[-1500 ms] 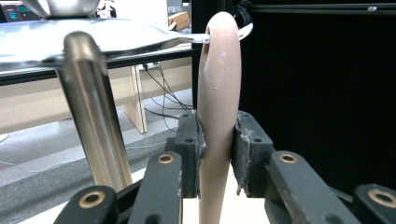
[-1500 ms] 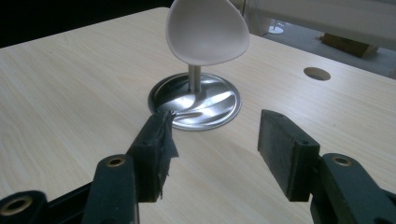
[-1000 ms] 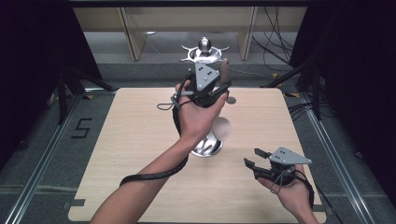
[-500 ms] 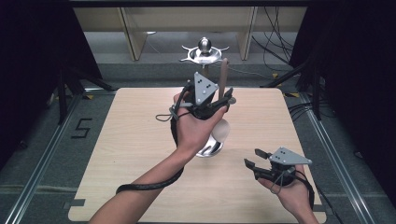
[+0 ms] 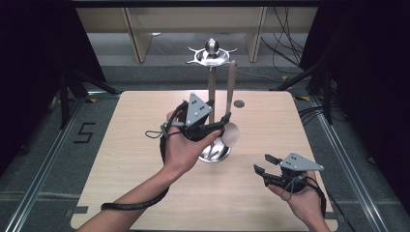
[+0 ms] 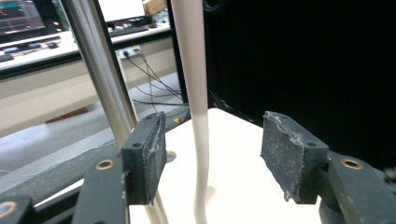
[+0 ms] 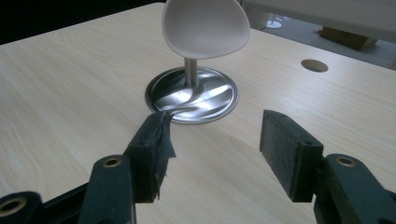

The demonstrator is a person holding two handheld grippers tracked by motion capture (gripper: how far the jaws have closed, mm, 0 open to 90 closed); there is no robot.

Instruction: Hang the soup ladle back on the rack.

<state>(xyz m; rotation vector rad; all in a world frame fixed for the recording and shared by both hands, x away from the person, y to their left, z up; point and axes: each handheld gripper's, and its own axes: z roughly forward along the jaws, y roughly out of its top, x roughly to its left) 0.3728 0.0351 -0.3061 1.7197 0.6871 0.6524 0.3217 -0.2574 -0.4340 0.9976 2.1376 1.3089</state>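
Observation:
A metal stand with a round base [image 5: 215,153], a thin pole [image 5: 211,94] and a hooked top [image 5: 211,54] rises from the table's middle. From the top hangs a long pale spoon [image 5: 231,87], with its white bowl [image 5: 232,134] low beside the base. My left gripper [image 5: 221,124] is level with the lower handle. Its jaws have just been opening, and the handle [image 6: 198,116] runs between them, clear of both pads [image 6: 148,154]. The stand's pole [image 6: 100,70] passes to their left. My right gripper [image 5: 261,163] hovers open at the front right, aimed at the bowl [image 7: 205,28] and base [image 7: 191,95].
The light wooden table [image 5: 121,145] has a round hole [image 5: 238,103] behind the stand, also seen as a hole [image 7: 314,65] at the far right. A black cable [image 5: 130,205] trails along the left forearm. Dark curtains and cables surround the table.
My left gripper has come down along the spoon and toward me, and its jaws have opened off the handle. The spoon now hangs from the stand. My right gripper has stayed put.

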